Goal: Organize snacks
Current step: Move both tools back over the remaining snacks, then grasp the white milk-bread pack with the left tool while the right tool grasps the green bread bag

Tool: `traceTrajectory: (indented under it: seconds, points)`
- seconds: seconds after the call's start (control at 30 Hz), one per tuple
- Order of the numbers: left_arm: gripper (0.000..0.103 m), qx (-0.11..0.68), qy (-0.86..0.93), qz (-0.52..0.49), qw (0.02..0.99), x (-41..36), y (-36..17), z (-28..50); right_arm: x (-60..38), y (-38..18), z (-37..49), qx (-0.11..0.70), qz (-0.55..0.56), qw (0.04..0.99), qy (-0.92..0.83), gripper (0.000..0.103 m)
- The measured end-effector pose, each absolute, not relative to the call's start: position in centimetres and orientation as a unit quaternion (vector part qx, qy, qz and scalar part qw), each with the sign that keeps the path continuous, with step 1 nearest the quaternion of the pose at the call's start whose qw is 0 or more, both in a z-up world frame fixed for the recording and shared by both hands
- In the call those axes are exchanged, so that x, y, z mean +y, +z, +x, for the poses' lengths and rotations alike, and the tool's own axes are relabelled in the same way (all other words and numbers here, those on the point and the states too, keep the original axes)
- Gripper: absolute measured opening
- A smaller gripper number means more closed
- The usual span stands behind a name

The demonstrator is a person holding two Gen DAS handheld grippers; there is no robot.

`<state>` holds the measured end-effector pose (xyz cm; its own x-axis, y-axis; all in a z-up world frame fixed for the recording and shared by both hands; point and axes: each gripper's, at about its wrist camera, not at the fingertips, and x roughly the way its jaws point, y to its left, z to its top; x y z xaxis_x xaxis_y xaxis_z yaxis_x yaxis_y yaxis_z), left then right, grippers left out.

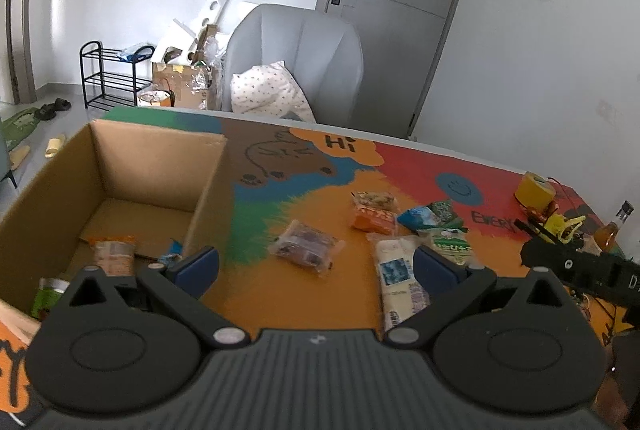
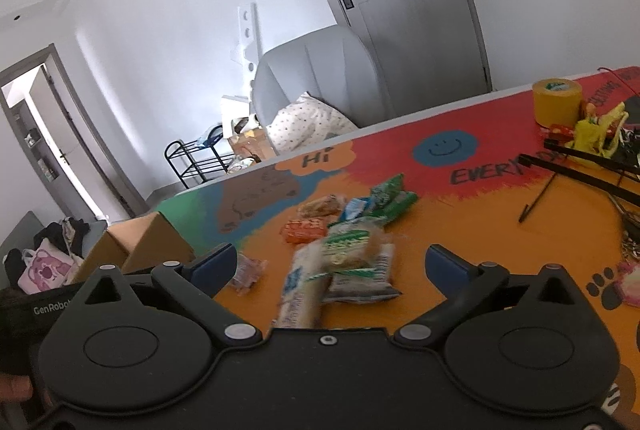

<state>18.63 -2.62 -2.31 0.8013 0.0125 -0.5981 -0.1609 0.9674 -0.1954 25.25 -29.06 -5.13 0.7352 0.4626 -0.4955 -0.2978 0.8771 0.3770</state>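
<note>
Presently: cardboard box (image 1: 120, 166) at table's left, a few packets already inside; loose snack packets (image 2: 344, 250) heaped mid-table, awaiting transfer. Left gripper (image 1: 316, 262) spread wide, empty. Right gripper (image 2: 332, 266) spread wide above the heap, nothing clamped, seemingly poised to pick.

Matt cardboard box (image 1: 120, 166) (glossy wrappers (image 1: 304, 244))

left gripper (image 1: 316, 262) spread wide, right gripper (image 2: 331, 266) likewise (both empty)

A grey armchair (image 1: 296, 58) stands behind the table. A dotted pillow (image 1: 272, 90) rests on it. A black rack (image 1: 106, 78) stands to its left.
</note>
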Motion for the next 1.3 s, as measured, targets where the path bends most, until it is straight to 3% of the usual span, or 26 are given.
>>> traceTrajectory:
  seconds: [0.13, 0.33, 0.67, 0.97, 1.13, 1.2, 1.3]
  points:
    - [0.102, 0.318, 0.04, -0.124, 0.939, -3.4, -3.2, 19.4, -29.6, -5.9, 25.8, 0.307, 0.141, 0.92, 0.2, 0.099]
    - [0.1, 0.33, 0.024, -0.132, 0.935, -4.4, -4.6, 20.7, -30.0, -7.5, 27.1, 0.328, 0.146, 0.913, 0.196, 0.087]
    - [0.085, 0.354, -0.005, -0.137, 0.925, -6.0, -6.9, 23.5, -29.8, -8.9, 29.3, 0.347, 0.16, 0.901, 0.203, 0.077]
    - [0.071, 0.384, -0.025, -0.15, 0.911, -7.3, -9.4, 26.0, -28.7, -9.6, 31.5, 0.359, 0.163, 0.894, 0.212, 0.077]
    - [0.059, 0.394, -0.031, -0.16, 0.904, -7.5, -10.3, 26.8, -27.4, -9.9, 32.6, 0.363, 0.152, 0.894, 0.215, 0.077]
    - [0.047, 0.397, -0.038, -0.166, 0.902, -7.4, -10.4, 27.1, -26.8, -10.0, 33.1, 0.364, 0.145, 0.895, 0.212, 0.078]
    - [0.037, 0.403, -0.039, -0.168, 0.899, -7.4, -10.3, 27.5, -25.9, -10.2, 33.7, 0.366, 0.132, 0.898, 0.208, 0.078]
